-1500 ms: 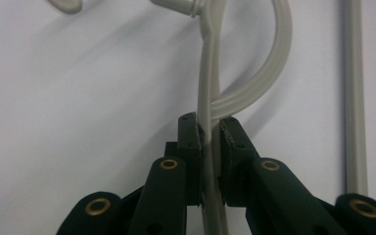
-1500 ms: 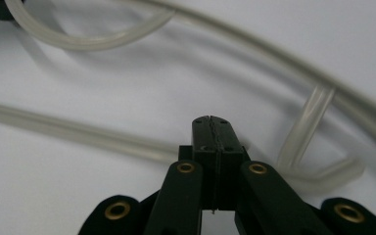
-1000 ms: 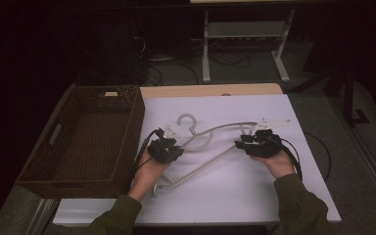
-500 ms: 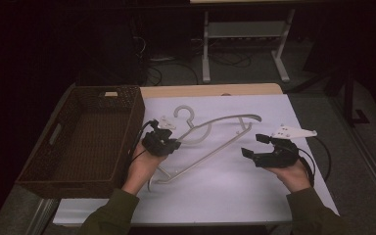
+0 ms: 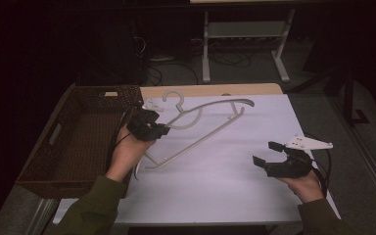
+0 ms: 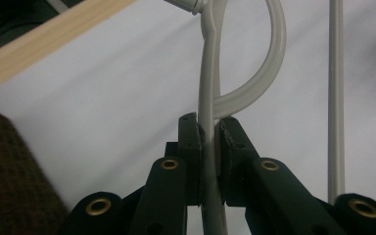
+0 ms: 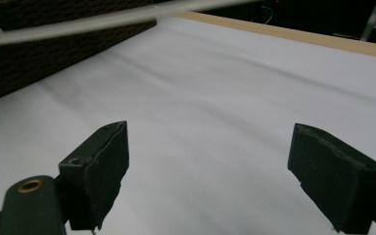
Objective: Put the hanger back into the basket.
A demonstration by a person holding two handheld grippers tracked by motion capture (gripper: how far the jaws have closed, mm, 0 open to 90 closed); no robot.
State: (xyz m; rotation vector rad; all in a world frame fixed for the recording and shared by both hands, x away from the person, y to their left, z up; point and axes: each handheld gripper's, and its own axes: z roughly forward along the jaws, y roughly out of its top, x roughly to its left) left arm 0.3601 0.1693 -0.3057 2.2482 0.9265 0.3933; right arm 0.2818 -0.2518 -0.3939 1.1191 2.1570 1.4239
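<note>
1 claw, the right claw [image 5: 269, 157], now hangs empty at the near right of the counter [image 5: 235, 186]; its jaws have just been opening, nothing between them, and it has let go of the hanger [image 5: 210, 117] and drawn back. Farther left, the left claw [image 5: 159, 128] is clamped on the hanger's arm, lifted higher beside the basket [image 5: 54, 142], likely its destination.

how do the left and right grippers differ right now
The left gripper is shut on the hanger; the right gripper is open, its jaws having just been opening, with nothing between them. The left is by the basket, lifting the hanger's near end; the right sits apart over bare white table. Both are black and hand-held.
</note>
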